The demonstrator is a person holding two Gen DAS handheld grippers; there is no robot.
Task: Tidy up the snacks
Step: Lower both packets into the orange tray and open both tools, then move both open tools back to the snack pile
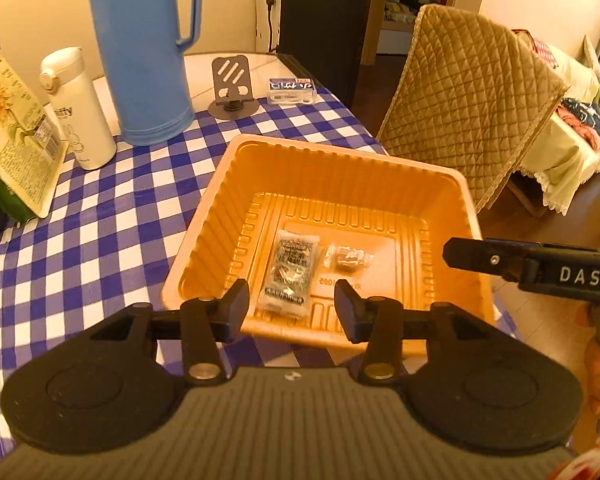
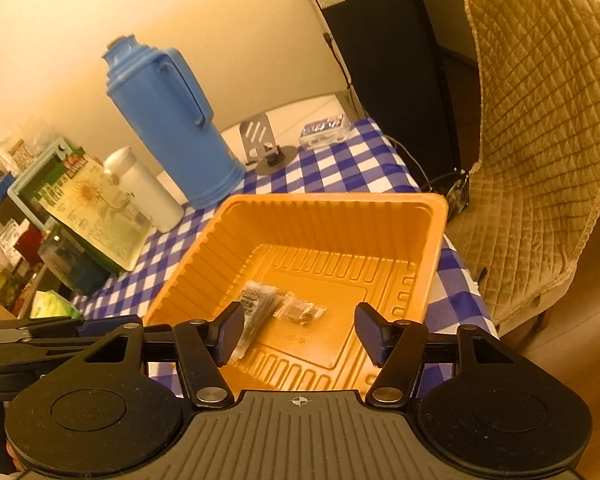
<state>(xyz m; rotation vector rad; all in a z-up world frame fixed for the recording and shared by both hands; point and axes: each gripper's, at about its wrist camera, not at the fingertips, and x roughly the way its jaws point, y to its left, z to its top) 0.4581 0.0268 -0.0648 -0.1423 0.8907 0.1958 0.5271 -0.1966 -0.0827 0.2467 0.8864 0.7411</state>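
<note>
Orange tray point(image 1: 384, 168) holds both snacks: long packet point(image 1: 290, 276), axis running away from me, small wrapped sweet point(image 1: 348, 259) just right. Left gripper point(image 1: 292, 308) and right gripper point(image 2: 298, 334) both released, empty, just above near rim.

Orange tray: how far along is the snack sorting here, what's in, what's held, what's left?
Done: two wrapped snacks, a long packet and a small one, lie on the floor of the orange tray. In hand: nothing; the left gripper and right gripper stand open and empty above it. Left: no loose snacks show on the checked cloth.
</note>
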